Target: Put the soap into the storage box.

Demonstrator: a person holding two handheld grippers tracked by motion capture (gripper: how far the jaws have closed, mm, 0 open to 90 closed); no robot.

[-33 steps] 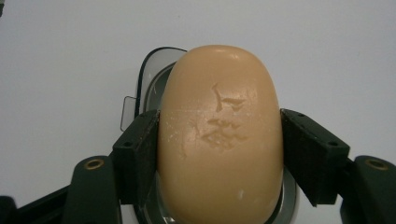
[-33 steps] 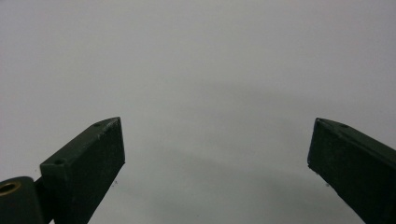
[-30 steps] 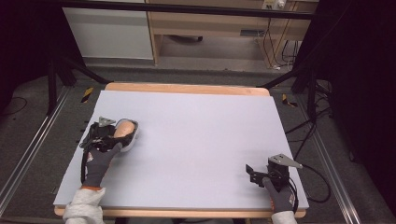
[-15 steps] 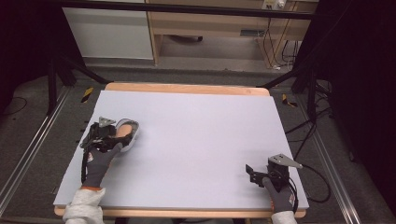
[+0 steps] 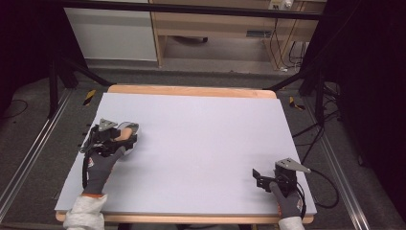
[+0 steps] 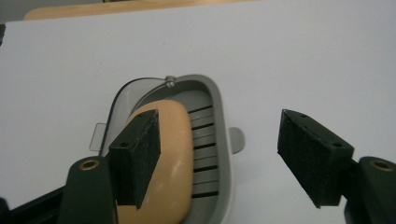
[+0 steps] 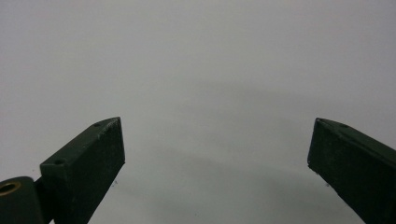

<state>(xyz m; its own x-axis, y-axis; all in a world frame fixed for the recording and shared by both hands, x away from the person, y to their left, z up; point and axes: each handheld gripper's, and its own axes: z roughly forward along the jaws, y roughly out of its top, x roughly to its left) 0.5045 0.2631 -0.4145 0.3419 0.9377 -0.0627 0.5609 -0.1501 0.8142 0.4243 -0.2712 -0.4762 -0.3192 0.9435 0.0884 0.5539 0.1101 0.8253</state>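
Soap dish (image 6: 212,140) sits near the left edge of the table (image 5: 206,129), grey, slotted floor, with a tan bar of soap (image 6: 170,163) lying in it, toward one side. The slots likely let the bar drain, which we judge is why it rests there.

Left gripper (image 6: 217,154) hovers over the dish, jaws spread wide: one pad hangs above the soap, the other stands outside the dish rim over bare table. Nothing clamped. We cannot tell whether the pad touches the soap.

Left gloved hand (image 5: 103,160) reaches forward from the near edge, forearm angled slightly inward.

Right gripper (image 5: 268,178) rests low at the near right corner, well apart from the dish; in its own view (image 7: 217,154) the jaws are wide apart over blank table, holding nothing. We read it as parked
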